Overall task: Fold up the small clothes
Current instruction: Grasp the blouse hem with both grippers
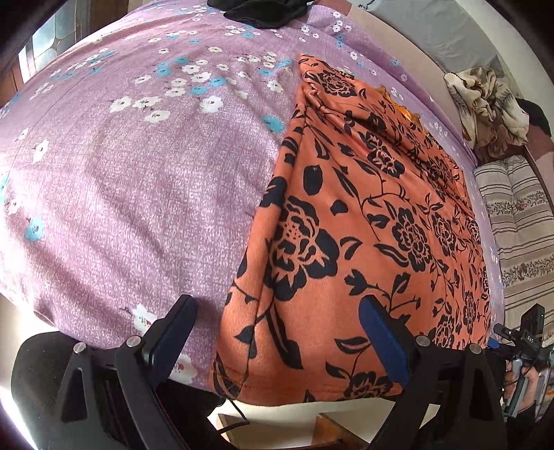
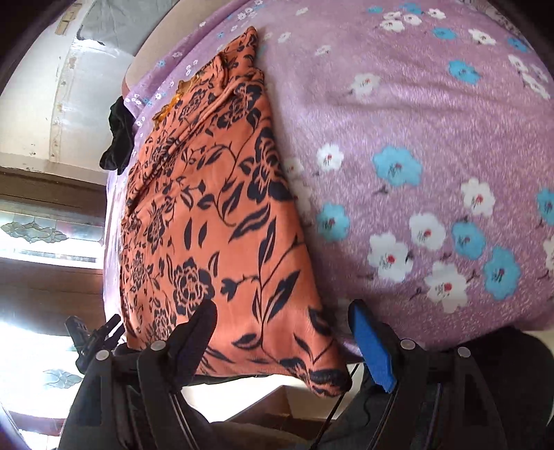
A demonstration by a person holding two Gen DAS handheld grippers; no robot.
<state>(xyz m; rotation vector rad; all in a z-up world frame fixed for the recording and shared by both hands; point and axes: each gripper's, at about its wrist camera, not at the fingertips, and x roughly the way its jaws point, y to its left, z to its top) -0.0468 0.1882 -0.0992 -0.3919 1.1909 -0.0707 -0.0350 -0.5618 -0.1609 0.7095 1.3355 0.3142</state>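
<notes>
A: We start with the orange garment [image 1: 360,221]. Material?

B: We read it as a soft, slightly fuzzy knit, orange with black roses, leaves and vines. It lies on the bedspread [image 1: 138,180] as a long, flattened shape with a straight folded edge on one side and gathered creases at its far end. Its near hem reaches the edge of the bed and one corner droops just over it.

A: Gripper status?

B: We see the left gripper [image 1: 273,332] spread wide, pointing down over the near hem; one finger stands over the bedspread, the other over the garment, with nothing between the pads. The right gripper [image 2: 284,332] is likewise spread wide above the garment's drooping corner, gripping nothing. Its pads [image 2: 372,346] are flat blue strips on black arms.

A: Surroundings?

B: The bedspread is a mottled lilac weave printed with white and blue flowers. A dark crumpled cloth [image 1: 266,12] sits at its far edge, well apart from the garment. Beyond the bed we note a striped quilted cushion [image 1: 516,221] and a bundle of rumpled beige fabric [image 1: 488,100].
</notes>
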